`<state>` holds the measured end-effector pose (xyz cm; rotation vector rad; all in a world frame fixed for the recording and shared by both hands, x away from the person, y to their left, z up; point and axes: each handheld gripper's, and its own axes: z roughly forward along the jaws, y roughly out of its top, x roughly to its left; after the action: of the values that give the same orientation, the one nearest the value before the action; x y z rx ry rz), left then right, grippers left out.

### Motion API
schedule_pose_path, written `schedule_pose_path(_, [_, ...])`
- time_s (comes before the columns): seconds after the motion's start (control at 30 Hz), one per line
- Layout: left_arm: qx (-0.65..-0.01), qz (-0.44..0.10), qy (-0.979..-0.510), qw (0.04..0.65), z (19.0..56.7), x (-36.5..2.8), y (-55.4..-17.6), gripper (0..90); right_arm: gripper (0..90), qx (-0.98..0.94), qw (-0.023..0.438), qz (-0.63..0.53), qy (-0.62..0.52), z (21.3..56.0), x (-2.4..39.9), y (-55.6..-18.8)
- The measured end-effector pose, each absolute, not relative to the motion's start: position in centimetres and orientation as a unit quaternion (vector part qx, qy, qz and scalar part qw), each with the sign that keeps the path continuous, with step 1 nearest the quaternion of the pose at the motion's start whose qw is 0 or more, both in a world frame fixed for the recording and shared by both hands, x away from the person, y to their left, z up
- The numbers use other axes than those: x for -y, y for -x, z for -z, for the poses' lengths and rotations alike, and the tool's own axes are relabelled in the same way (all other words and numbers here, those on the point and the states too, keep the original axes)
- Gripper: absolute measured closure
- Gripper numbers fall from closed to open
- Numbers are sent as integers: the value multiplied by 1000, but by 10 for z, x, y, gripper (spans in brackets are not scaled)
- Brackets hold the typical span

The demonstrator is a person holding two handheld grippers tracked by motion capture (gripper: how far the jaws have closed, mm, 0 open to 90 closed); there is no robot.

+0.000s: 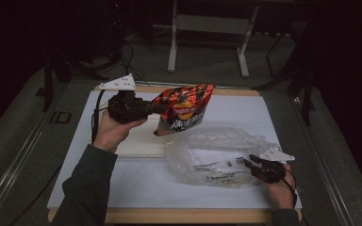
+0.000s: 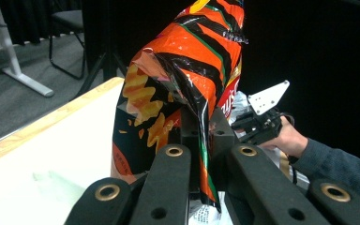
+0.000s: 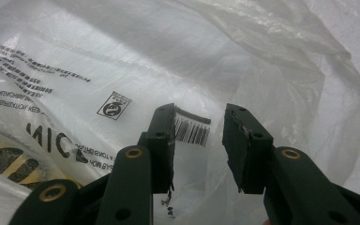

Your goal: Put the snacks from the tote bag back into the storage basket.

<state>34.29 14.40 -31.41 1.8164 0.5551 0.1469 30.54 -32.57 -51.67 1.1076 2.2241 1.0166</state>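
Note:
A red, orange and black chip bag [image 1: 184,110] hangs tilted above the white table top [image 1: 245,113]. My left gripper [image 1: 157,107] is shut on its left edge; in the left gripper view the crinkled foil of the chip bag [image 2: 187,61] is pinched between the jaws of my left gripper [image 2: 201,138]. A crumpled clear plastic bag [image 1: 212,157] with black print lies at the front right. My right gripper [image 1: 248,163] stands open at its right edge. In the right gripper view my right gripper [image 3: 199,140] has its jaws apart over the film of the plastic bag [image 3: 122,56], framing a barcode.
A flat white slab [image 1: 141,143] lies under the chip bag, beside the plastic bag. The table has a wooden front edge [image 1: 184,215]. Dark floor, cables and a white stand [image 1: 172,42] lie beyond the far edge.

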Motion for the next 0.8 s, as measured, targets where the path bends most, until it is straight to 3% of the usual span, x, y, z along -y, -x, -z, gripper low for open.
schedule_pose_path(0.8, [-263,-63,-766,583,320,-163,-351,891,635,-805,222,-374,-403,520,326,-302])
